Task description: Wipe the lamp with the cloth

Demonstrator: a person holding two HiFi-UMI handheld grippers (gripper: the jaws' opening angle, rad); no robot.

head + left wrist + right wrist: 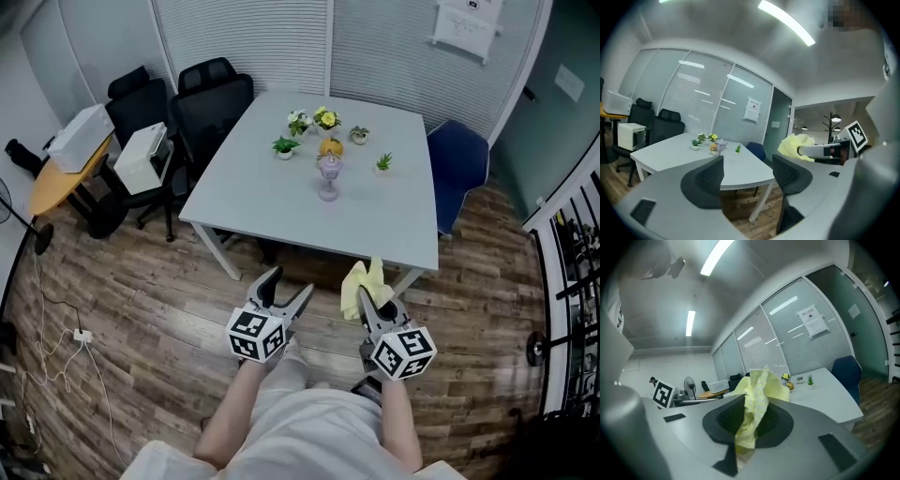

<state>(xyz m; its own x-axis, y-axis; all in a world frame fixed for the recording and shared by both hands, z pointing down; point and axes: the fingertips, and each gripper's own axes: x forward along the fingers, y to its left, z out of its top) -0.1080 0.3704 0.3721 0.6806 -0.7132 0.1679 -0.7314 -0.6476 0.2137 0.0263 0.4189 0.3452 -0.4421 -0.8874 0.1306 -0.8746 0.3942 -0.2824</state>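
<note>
The lamp (328, 177), small with a pale pinkish shade, stands upright near the middle of the white table (281, 211), well ahead of both grippers. In the left gripper view the lamp (720, 146) shows far off on the tabletop. My left gripper (289, 282) hangs over the wood floor in front of the table, open, and nothing lies between its jaws (747, 172). My right gripper (374, 298) is shut on a yellow cloth (362, 282). The cloth (756, 401) is bunched between the pads and sticks out above them. From the left gripper view the cloth (797, 143) appears at the right.
Several small potted plants (309, 125) and an orange ornament (330, 147) crowd round the lamp. Black office chairs (211, 98) stand at the table's left, a blue chair (458, 161) at its right. White boxes (142, 157) and a round wooden table (58, 181) are further left. Cables (66, 337) lie on the floor.
</note>
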